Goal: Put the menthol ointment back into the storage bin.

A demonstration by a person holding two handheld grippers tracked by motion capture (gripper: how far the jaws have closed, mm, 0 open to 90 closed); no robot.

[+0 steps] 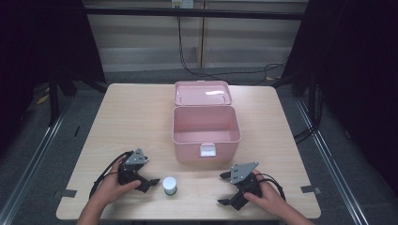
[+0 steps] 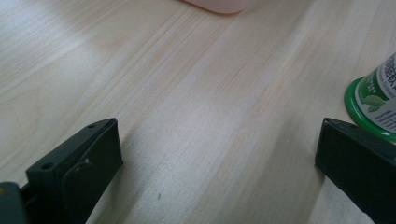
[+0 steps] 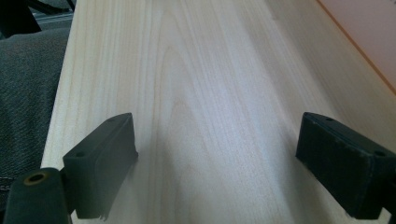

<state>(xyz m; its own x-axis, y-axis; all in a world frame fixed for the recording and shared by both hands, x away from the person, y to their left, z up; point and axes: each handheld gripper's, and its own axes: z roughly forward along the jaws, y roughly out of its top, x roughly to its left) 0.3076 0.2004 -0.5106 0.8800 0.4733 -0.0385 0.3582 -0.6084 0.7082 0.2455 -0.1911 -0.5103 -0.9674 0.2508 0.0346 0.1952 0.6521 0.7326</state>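
A small bottle with a white cap and green base stands near the table's front edge. My left gripper lies just left of it, held by a hand, jaws wide apart and pointing right. In the left gripper view the bottle sits at the right edge, just beyond the right jaw, and my left gripper is open over bare wood. My right gripper rests at the front right, open and pointing left; in its own view the right gripper has nothing between its jaws.
An open pink box stands mid-table with its lid folded back behind it. Its corner shows ahead of the left gripper, and its wall to the right gripper's upper right. Grey floor lies past the table edge.
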